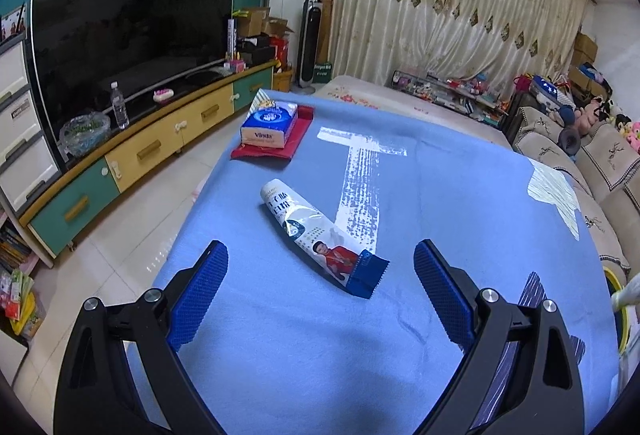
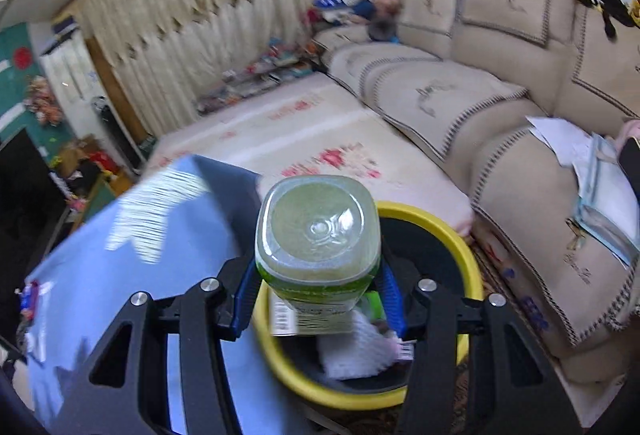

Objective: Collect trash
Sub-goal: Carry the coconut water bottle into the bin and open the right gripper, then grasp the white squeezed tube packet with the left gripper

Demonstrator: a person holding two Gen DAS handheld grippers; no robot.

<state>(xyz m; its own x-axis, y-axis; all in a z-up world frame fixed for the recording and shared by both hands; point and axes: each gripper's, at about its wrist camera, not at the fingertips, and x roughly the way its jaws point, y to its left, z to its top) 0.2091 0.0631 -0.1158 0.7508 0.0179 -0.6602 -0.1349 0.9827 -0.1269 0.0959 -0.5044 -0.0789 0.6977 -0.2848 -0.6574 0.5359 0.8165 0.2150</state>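
Observation:
In the left wrist view a crumpled snack wrapper, white with a red figure and a dark blue end, lies on the blue tablecloth. My left gripper is open just above the cloth, its blue pads on either side of the wrapper's near end, not touching it. In the right wrist view my right gripper is shut on a clear plastic bottle with a green label, its base facing the camera. The bottle hangs over a yellow-rimmed bin that holds white paper and other trash.
A Vinda tissue pack on a red cloth sits at the table's far left. A TV cabinet stands left across tiled floor. A beige sofa runs along the right beside the bin. The table edge is left of the bin.

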